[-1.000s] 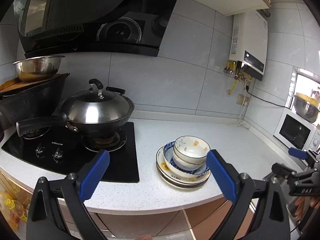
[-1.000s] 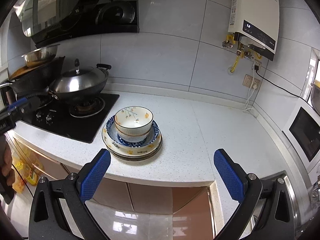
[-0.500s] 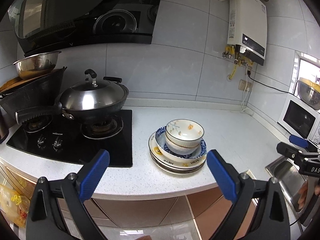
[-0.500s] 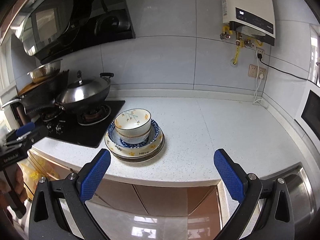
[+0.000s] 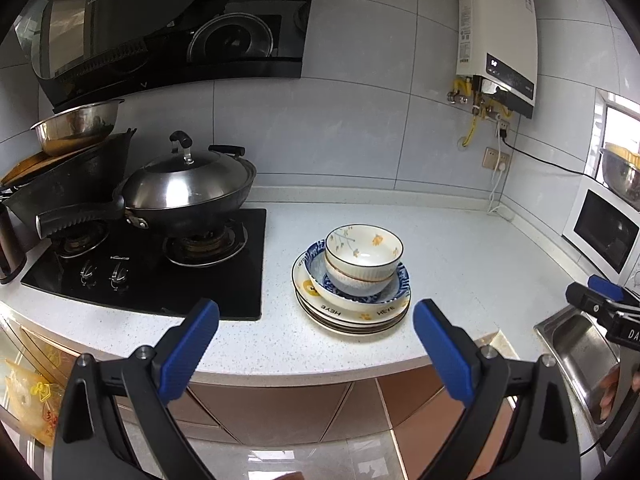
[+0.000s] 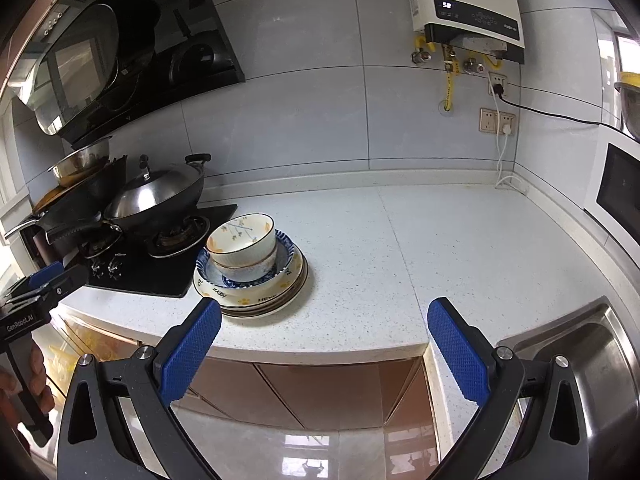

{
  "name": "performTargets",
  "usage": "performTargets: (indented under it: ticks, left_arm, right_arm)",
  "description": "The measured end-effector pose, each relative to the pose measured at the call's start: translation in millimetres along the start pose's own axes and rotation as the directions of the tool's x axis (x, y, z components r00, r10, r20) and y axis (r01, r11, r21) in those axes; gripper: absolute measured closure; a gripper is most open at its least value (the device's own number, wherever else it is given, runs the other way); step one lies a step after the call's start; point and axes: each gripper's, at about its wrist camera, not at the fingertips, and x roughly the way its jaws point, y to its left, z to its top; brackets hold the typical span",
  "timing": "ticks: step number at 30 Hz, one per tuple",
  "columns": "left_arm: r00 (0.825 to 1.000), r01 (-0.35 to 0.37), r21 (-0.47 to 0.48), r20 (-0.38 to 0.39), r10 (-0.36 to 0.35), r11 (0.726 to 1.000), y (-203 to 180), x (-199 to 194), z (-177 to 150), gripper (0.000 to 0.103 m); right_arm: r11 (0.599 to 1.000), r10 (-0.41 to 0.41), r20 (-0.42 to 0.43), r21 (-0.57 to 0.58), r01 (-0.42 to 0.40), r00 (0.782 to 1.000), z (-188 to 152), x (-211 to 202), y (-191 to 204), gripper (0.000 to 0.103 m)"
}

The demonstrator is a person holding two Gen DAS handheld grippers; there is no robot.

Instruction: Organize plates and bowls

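Hovering: both grippers off the counter edge, nothing held
Left gripper [image 5: 316,344]: jaws wide apart, empty, blue pads either side of the stack in its own view; also seen at far left of the right view [image 6: 44,280]
Right gripper [image 6: 324,344]: jaws wide apart, empty, aimed at bare counter just right of the stack; tip shows at right edge of the left view [image 5: 600,292]
Stack location: on the white speckled counter [image 5: 460,248], near its front edge, just right of the black stove [image 5: 160,272]
Plates [image 5: 352,316]: several stacked flat, top one cream with yellow marks and "HEYE" lettering; exact count unclear
Blue-patterned dish [image 5: 360,294]: shallow, sits on the plates
Bowls [image 5: 364,250]: two nested in the dish, upright; upper one white with yellow flowers, tilted slightly
Same stack, right view: plates [image 6: 260,300], bowls [image 6: 242,240]
Wok [image 5: 188,192]: lidded, on the right burner, well apart from the stack
Sink [image 6: 580,352]: steel, at counter's right end
Water heater [image 6: 468,8]: on the tiled wall
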Motion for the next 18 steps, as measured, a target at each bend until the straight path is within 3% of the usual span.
performTargets:
  ticks: [10, 18]
  left_arm:
    - [0.996, -0.059, 0.055, -0.061, 0.063, 0.997, -23, 10, -9, 0.004]
    - [0.976, -0.092, 0.000, -0.198, 0.090, 0.996, -28, 29, -20, 0.004]
  right_arm:
    - [0.999, -0.043, -0.044, 0.017, 0.043, 0.998, -5, -2, -11, 0.001]
    - [0.998, -0.068, -0.156, -0.016, 0.066, 0.985, -10, 10, -8, 0.001]
